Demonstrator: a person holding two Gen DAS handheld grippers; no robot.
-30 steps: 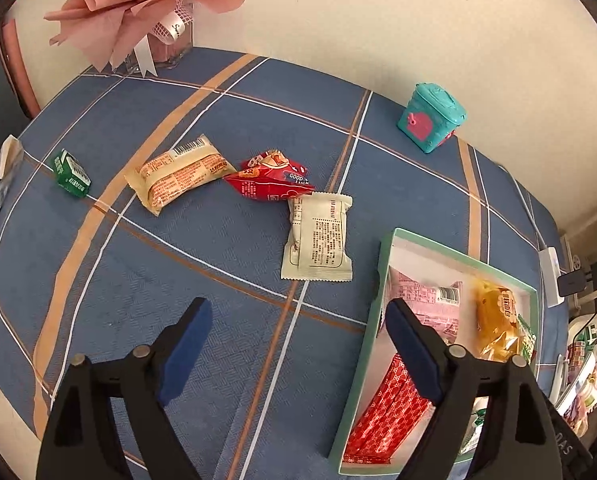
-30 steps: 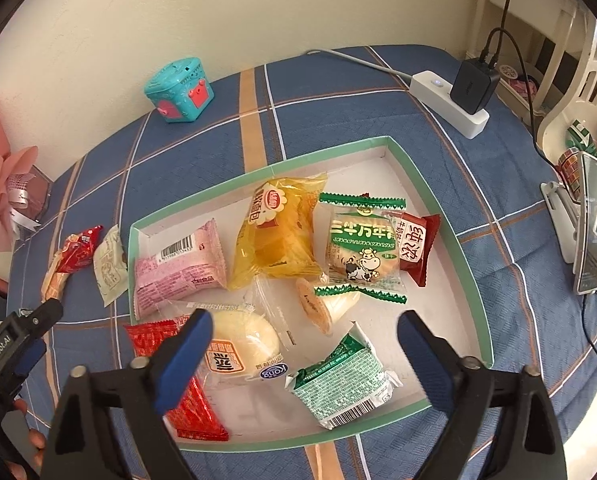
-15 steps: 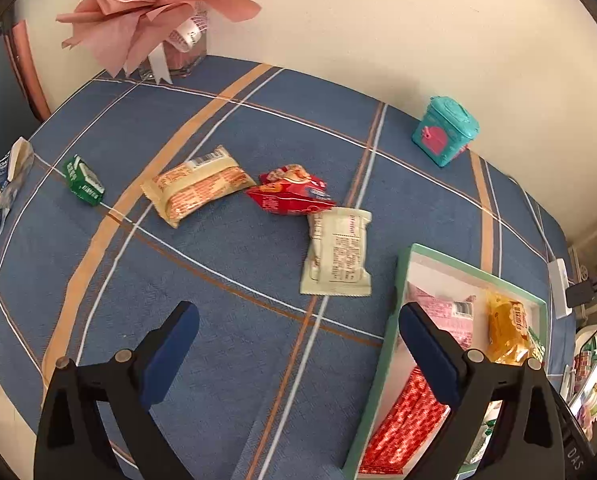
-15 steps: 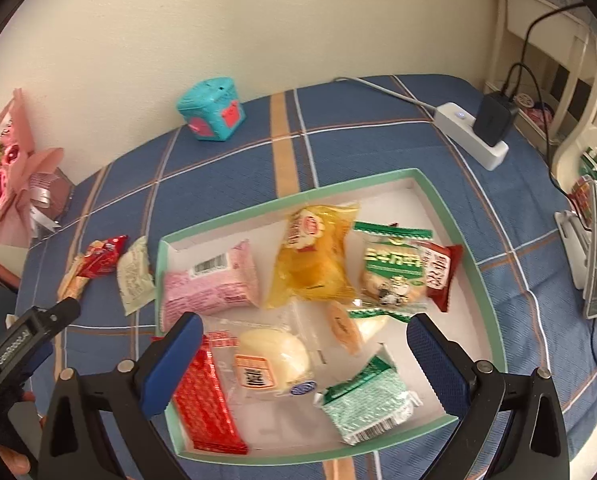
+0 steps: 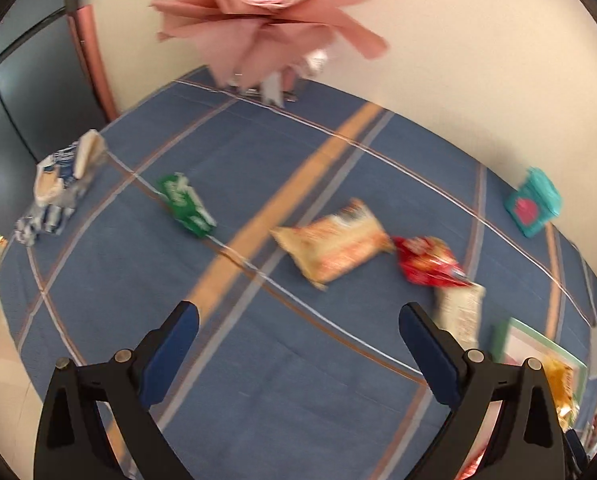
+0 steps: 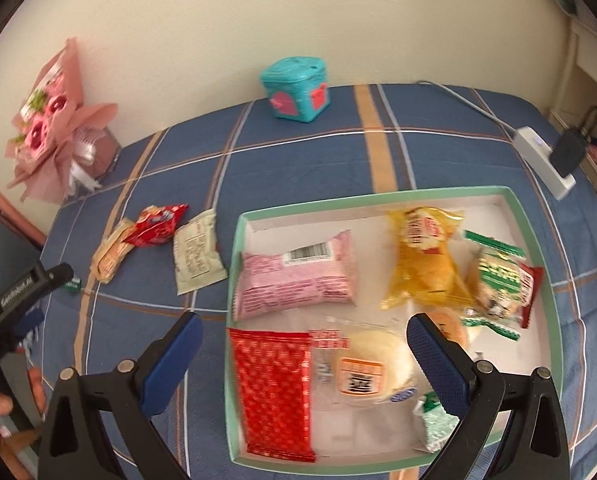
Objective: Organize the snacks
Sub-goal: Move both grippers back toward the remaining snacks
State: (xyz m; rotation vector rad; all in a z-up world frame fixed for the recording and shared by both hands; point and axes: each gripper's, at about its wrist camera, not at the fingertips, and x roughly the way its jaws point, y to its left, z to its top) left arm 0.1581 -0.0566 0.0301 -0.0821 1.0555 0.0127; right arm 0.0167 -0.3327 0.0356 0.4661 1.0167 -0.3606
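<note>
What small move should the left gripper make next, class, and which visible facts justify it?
Probably lower the left gripper onto a loose packet, most likely the tan packet. Its jaws have just been opening, stand wide and hold nothing. Several snacks, like the green packet and red packet, still lie on the cloth outside the tray.

My claws are matt black plastic with blue textured pads (image 6: 438, 364) and bare metal rivets; under both lies a matt woven plaid tablecloth (image 5: 258, 168), blue with orange stripes. Below my right claw (image 6: 304, 362) the tray (image 6: 554, 280) looks like matt card, mint rim, white inside, holding a glossy red foil packet (image 6: 274, 392), a crinkly clear film bun wrapper (image 6: 370, 368), a pink packet (image 6: 298, 276) with a soft sheen and a shiny yellow bag (image 6: 426, 256). Ahead of my left claw (image 5: 298, 344) lie a glossy red wrapper (image 5: 430, 260), a matt pale sachet (image 5: 458, 312), a smooth teal plastic box (image 5: 532, 208) and a pink paper-wrapped bouquet (image 5: 266, 20).
</note>
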